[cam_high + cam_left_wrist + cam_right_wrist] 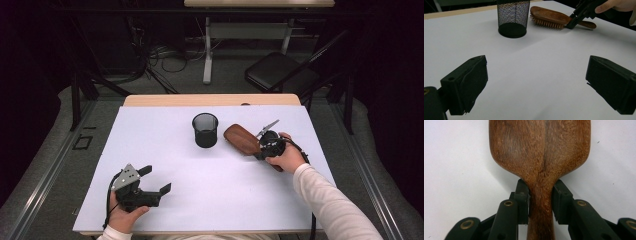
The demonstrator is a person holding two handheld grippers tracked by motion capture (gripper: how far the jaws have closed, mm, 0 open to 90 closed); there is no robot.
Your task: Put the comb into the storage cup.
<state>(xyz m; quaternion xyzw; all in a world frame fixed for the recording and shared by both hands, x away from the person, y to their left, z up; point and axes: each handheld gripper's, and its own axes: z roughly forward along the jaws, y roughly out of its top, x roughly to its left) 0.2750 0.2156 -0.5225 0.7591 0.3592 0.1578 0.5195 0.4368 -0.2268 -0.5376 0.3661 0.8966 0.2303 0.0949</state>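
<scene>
The hairbrush lies on the table straight ahead of the right gripper, the mesh cup beyond it.

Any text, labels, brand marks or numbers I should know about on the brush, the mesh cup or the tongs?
None: no readable text in any view.
Wooden hairbrush: bare wood grain, no mark.
Black mesh cup: no label.
Left tongs and right tongs: plain black, no lettering.
White table cover: blank.

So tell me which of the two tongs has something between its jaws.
The right tongs: its jaws flank the wooden hairbrush handle. The left tongs gape over bare table.
</scene>
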